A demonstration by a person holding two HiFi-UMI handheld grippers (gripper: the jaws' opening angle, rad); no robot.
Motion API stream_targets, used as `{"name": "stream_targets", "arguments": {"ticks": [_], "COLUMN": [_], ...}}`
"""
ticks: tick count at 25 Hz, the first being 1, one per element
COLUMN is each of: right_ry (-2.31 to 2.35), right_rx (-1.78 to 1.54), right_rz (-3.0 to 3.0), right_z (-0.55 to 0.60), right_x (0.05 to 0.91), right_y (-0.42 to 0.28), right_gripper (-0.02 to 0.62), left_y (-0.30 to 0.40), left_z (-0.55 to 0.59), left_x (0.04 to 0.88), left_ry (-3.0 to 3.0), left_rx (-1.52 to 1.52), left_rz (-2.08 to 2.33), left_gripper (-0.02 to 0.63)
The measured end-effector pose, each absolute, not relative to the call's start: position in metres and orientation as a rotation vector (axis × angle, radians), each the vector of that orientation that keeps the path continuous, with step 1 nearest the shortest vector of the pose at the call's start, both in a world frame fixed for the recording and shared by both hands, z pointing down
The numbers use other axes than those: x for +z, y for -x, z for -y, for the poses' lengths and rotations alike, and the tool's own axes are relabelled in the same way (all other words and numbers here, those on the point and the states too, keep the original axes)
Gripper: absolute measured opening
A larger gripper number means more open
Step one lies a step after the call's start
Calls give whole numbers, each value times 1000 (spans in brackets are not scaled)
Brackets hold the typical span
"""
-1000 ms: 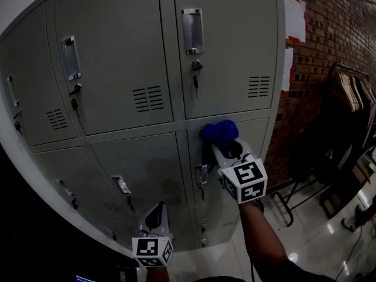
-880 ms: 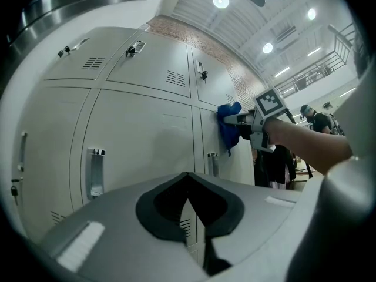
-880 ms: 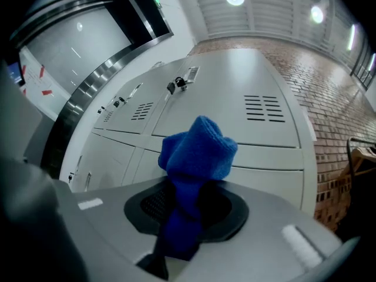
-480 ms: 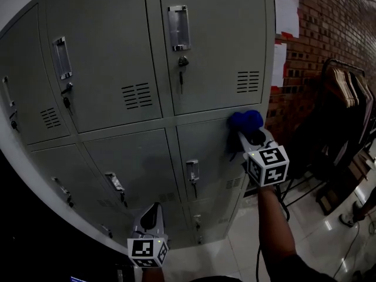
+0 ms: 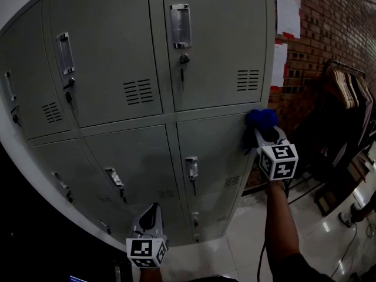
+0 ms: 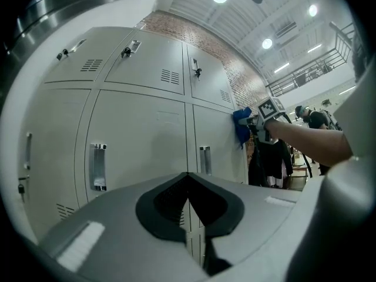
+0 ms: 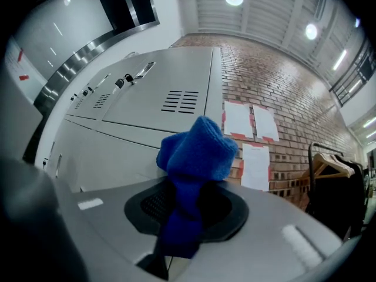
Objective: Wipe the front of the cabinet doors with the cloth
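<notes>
A grey metal locker cabinet (image 5: 223, 46) fills the head view, with several doors, handles and keys. My right gripper (image 5: 265, 131) is shut on a blue cloth (image 5: 261, 119) and presses it against the right edge of a lower door (image 5: 214, 145), just under the seam with the upper door. In the right gripper view the blue cloth (image 7: 197, 157) bunches between the jaws with the cabinet (image 7: 147, 107) behind it. My left gripper (image 5: 151, 216) hangs low in front of the bottom doors, shut and empty. Its own view shows the cloth (image 6: 242, 125) far off at the right.
A brick wall (image 5: 329, 28) with papers (image 5: 286, 13) taped on it stands right of the cabinet. A clothes rack (image 5: 346, 98) with dark garments is further right. Glossy floor (image 5: 317, 239) lies below. A door handle (image 5: 191, 168) with a key sits left of the cloth.
My right gripper has slid the cloth to the right along the top of the lower door, from near its left side to its right edge. The left gripper has barely moved.
</notes>
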State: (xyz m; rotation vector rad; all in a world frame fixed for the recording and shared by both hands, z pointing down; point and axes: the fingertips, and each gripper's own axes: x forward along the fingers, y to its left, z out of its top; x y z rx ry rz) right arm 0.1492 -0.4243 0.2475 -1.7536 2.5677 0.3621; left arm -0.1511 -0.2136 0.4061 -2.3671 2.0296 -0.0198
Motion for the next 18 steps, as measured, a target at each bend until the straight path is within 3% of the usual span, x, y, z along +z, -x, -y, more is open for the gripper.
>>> {"name": "stream_targets", "arguments": {"ticks": [10, 18], "right_ry": [1833, 1787], "right_rx": [348, 307], "right_rz": [-2575, -2607], "right_z": [421, 417], "right_x": [282, 288], "right_y": [-159, -118], "right_gripper": [98, 98], "left_y": [143, 147], "left_z": [210, 204], "left_x": [410, 413], "left_ry": [2387, 2374], "left_rx": [-35, -34], "left_rz": [-2017, -2042], "left_gripper": [14, 14]}}
